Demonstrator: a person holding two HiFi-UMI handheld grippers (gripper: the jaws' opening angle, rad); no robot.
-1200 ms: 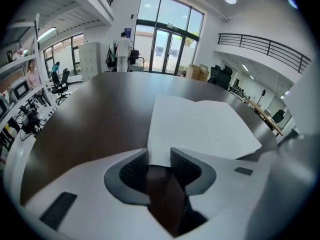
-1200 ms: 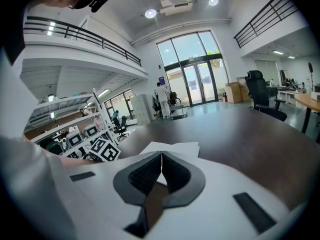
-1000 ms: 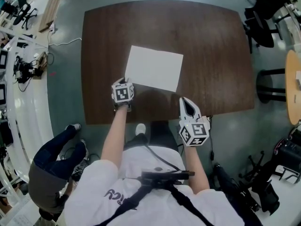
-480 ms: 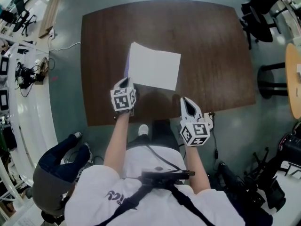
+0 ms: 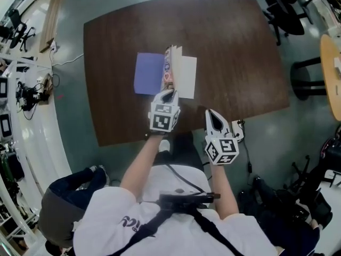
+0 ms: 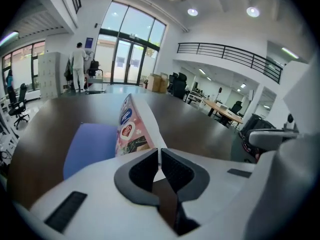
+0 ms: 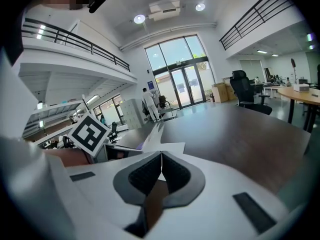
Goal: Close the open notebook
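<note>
The notebook [image 5: 165, 74] lies on the dark brown table [image 5: 234, 47]. Its blue leaf [image 5: 148, 73] rests flat on the left and a white page [image 5: 188, 78] lies flat on the right. Between them a leaf with a pink illustrated face [image 6: 131, 129] stands upright. My left gripper [image 5: 168, 94] is shut on that raised leaf's near edge, which runs into the jaws [image 6: 159, 156]. My right gripper [image 5: 210, 113] hovers over the table's front edge, right of the notebook and apart from it. It is shut with nothing held [image 7: 161, 169].
Black office chairs [image 5: 287, 9] stand beyond the table's far right corner. A round wooden table [image 5: 331, 73] sits at the right. A seated person [image 5: 64, 196] is at the lower left, by white benches with cables [image 5: 26, 84].
My left gripper closed on the near left corner of the white page and swung up and to the right, raising the leaf upright and baring the blue leaf. The right gripper barely shifted.
</note>
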